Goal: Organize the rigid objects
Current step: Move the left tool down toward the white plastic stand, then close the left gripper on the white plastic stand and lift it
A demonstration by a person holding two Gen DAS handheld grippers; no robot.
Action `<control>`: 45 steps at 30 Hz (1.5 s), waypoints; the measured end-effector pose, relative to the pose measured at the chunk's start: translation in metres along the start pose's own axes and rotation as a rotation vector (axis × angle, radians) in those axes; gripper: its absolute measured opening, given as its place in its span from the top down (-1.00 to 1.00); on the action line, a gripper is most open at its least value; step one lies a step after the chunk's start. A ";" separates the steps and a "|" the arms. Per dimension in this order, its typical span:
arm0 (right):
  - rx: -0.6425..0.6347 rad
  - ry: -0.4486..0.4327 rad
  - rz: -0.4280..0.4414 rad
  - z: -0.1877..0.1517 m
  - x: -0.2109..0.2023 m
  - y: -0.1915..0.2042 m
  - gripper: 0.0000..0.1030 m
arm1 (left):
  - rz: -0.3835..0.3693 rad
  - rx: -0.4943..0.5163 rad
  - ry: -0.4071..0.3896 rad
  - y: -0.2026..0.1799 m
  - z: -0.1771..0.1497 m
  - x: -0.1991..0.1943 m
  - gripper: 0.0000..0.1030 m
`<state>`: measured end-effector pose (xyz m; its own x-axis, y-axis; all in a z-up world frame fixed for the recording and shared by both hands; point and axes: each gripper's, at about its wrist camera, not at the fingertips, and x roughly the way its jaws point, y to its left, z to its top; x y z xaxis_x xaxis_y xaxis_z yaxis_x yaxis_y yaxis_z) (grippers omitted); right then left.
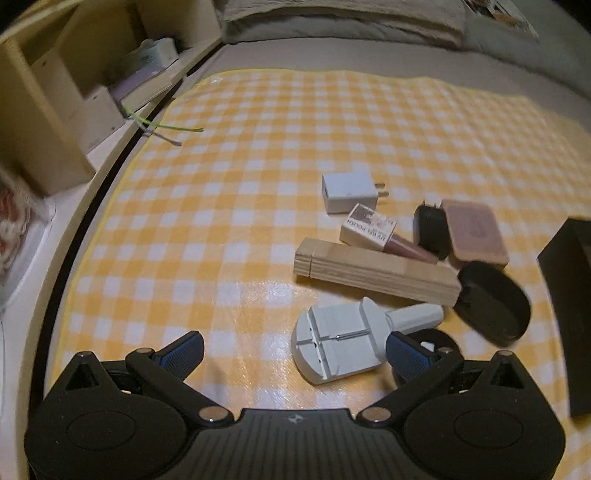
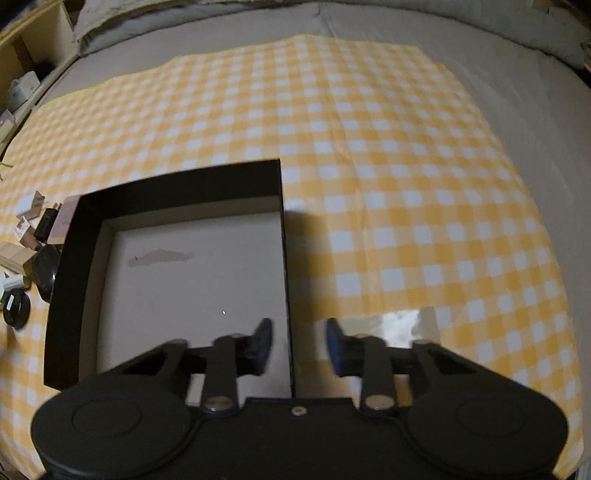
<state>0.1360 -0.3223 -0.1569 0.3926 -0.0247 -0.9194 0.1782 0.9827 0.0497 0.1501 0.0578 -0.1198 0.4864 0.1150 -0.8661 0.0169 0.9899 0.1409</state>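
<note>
In the left wrist view, my left gripper [image 1: 293,349] is open and empty, low over the checked cloth. A grey plastic tool [image 1: 343,339] lies between its fingers, near the right one. Beyond lie a wooden block [image 1: 373,271], a nail polish box [image 1: 367,225], a white charger [image 1: 349,192], a black charger [image 1: 430,230], a pink case [image 1: 474,232] and a black oval case [image 1: 493,301]. In the right wrist view, my right gripper [image 2: 298,341] is open, its fingers on either side of the right wall of the empty black box [image 2: 284,236].
The yellow checked cloth [image 1: 258,155] covers a bed. A wooden shelf [image 1: 55,92] with boxes stands at the left. Pillows [image 1: 343,18] lie at the back. The black box edge [image 1: 569,295] shows at the right. A round black item [image 2: 16,308] lies left of the box.
</note>
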 end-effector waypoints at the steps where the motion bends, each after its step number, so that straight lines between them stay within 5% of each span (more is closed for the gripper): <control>1: 0.007 0.013 -0.003 0.000 0.002 0.000 0.62 | 0.009 0.018 0.001 -0.002 0.000 0.003 -1.00; 13: 0.003 0.038 0.007 0.003 0.012 0.003 0.92 | -0.012 0.074 0.051 -0.017 0.007 0.029 -0.95; 21: -0.005 0.039 0.003 0.005 0.015 0.002 0.92 | -0.055 0.063 0.075 -0.009 0.008 0.038 -0.18; 30: -0.013 0.042 -0.018 0.011 0.019 0.005 0.90 | -0.093 0.093 0.056 -0.004 0.004 0.031 -0.17; 36: -0.014 0.041 -0.020 0.010 0.020 0.007 0.90 | -0.121 0.005 0.036 0.018 -0.003 0.016 -0.15; 37: -0.009 0.039 -0.018 0.011 0.020 0.007 0.91 | -0.127 -0.008 0.024 0.022 -0.003 0.011 -0.11; 39: 0.000 0.037 -0.015 0.013 0.021 0.006 0.91 | -0.137 -0.029 -0.008 0.028 0.000 0.001 0.71; 45: -0.006 0.024 -0.019 0.011 0.018 0.005 0.90 | -0.225 -0.099 -0.062 0.024 0.017 -0.024 0.65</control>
<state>0.1538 -0.3201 -0.1691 0.3673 -0.0394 -0.9293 0.1801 0.9832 0.0295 0.1542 0.0774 -0.0876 0.5325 -0.1113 -0.8391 0.0469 0.9937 -0.1020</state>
